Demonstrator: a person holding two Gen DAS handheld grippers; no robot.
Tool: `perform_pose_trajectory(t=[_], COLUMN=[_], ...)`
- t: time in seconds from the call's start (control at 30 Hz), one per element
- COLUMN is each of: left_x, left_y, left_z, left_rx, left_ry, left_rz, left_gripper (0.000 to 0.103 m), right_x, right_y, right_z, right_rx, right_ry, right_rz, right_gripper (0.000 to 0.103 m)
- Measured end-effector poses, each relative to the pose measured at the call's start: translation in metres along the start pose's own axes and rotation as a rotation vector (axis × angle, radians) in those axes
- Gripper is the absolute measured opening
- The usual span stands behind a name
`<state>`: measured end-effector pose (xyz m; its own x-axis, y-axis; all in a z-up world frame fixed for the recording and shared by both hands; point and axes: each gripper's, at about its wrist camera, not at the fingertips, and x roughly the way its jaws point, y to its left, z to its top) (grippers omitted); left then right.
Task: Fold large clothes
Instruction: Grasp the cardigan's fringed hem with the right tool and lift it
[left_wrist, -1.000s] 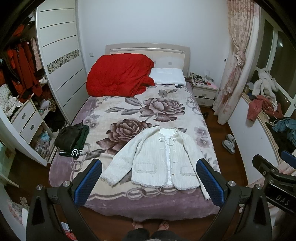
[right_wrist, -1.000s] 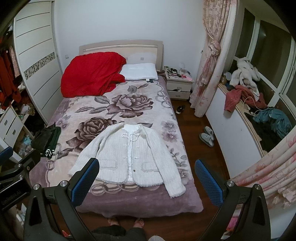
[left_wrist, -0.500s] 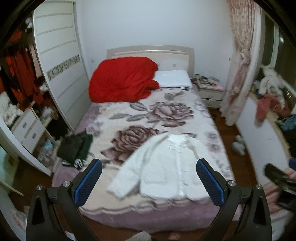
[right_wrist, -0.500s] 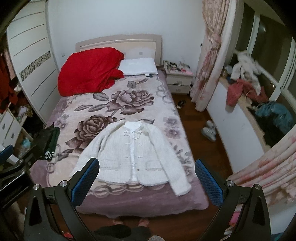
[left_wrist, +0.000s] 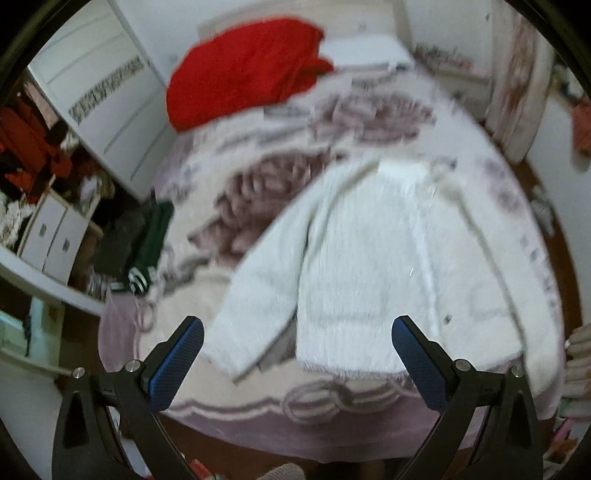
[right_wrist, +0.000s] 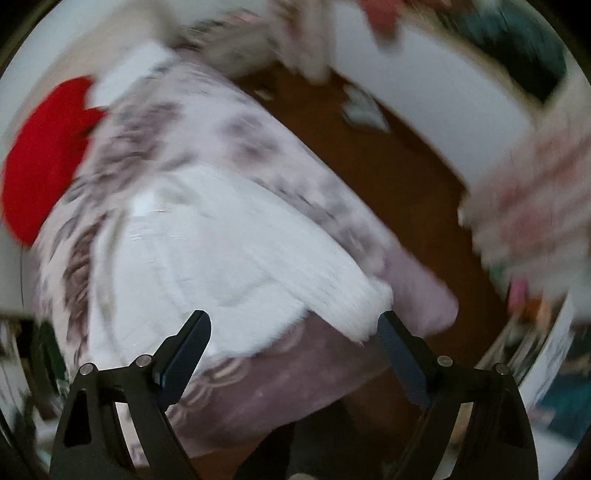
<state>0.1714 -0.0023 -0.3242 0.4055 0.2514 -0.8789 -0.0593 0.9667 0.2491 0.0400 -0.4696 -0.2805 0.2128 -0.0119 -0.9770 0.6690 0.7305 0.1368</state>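
Note:
A white fuzzy cardigan (left_wrist: 384, 258) lies flat, front up, on the floral bed blanket (left_wrist: 258, 184), sleeves spread. My left gripper (left_wrist: 297, 339) hangs open just above its hem and left sleeve, nothing between the blue pads. In the right wrist view the cardigan (right_wrist: 229, 251) fills the middle, its right sleeve end near the bed's corner. My right gripper (right_wrist: 293, 332) hovers over that hem and sleeve; its jaws are closing but still wide, with nothing pressed between them. Both views are blurred by motion.
A red quilt (left_wrist: 247, 66) and a white pillow (left_wrist: 362, 48) lie at the bed's head. A dark green garment (left_wrist: 136, 240) sits at the bed's left edge beside the wardrobe drawers (left_wrist: 51, 236). Brown floor (right_wrist: 388, 158) and slippers (right_wrist: 362, 110) lie right of the bed.
Both grippers have dropped sharply toward the bed, so the cardigan now looms large. The right view has swung and tilted toward the bed's right corner. The right jaws have narrowed a little.

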Motion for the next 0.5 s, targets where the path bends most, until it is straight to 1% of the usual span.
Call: perform_pose_trajectory(t=[0.03, 0.07, 0.13, 0.17, 0.2, 0.23, 0.27, 0.3, 0.33, 0.4, 0.43, 0.47, 0.5], left_x=[0.014, 0.037, 0.069, 0.086, 0.097, 0.112, 0.122, 0.132, 0.137, 0.145, 0.148, 0.15, 0.15], left_y=[-0.004, -0.016, -0.03, -0.039, -0.045, -0.057, -0.065, -0.073, -0.079, -0.092, -0.099, -0.106, -0.113], left_z=[-0.007, -0.014, -0.027, -0.032, -0.035, -0.04, -0.042, -0.044, -0.046, -0.046, -0.044, -0.041, -0.038], left_rx=[0.0, -0.001, -0.012, -0.018, -0.021, -0.013, -0.002, 0.007, 0.011, 0.015, 0.019, 0.026, 0.032], left_ry=[0.022, 0.063, 0.127, 0.161, 0.176, 0.201, 0.219, 0.232, 0.24, 0.247, 0.242, 0.238, 0.231], left_rz=[0.013, 0.037, 0.052, 0.065, 0.071, 0.084, 0.094, 0.105, 0.114, 0.121, 0.125, 0.127, 0.125], left_gripper=[0.103, 0.103, 0.103, 0.103, 0.103, 0.103, 0.103, 0.103, 0.103, 0.103, 0.103, 0.103, 0.103], right_x=[0.038, 0.073, 0.144, 0.174, 0.216, 0.243, 0.262, 0.29, 0.308, 0.338, 0.346, 0.348, 0.349], right_y=[-0.03, -0.056, -0.104, -0.123, -0.149, -0.166, -0.178, -0.194, -0.201, -0.208, -0.209, -0.209, -0.21], right_z=[0.007, 0.012, 0.016, 0.013, 0.009, 0.003, -0.004, -0.013, -0.019, -0.03, -0.032, -0.034, -0.035], right_rx=[0.074, 0.119, 0.202, 0.229, 0.287, 0.333, 0.373, 0.432, 0.461, 0.517, 0.527, 0.525, 0.525], right_ry=[0.036, 0.065, 0.129, 0.158, 0.21, 0.242, 0.264, 0.286, 0.307, 0.335, 0.334, 0.308, 0.273], right_rz=[0.007, 0.019, 0.002, 0.001, 0.01, 0.025, 0.046, 0.106, 0.145, 0.267, 0.291, 0.294, 0.311], right_gripper=[0.093, 0.093, 0.093, 0.093, 0.093, 0.093, 0.093, 0.093, 0.093, 0.093, 0.093, 0.084, 0.071])
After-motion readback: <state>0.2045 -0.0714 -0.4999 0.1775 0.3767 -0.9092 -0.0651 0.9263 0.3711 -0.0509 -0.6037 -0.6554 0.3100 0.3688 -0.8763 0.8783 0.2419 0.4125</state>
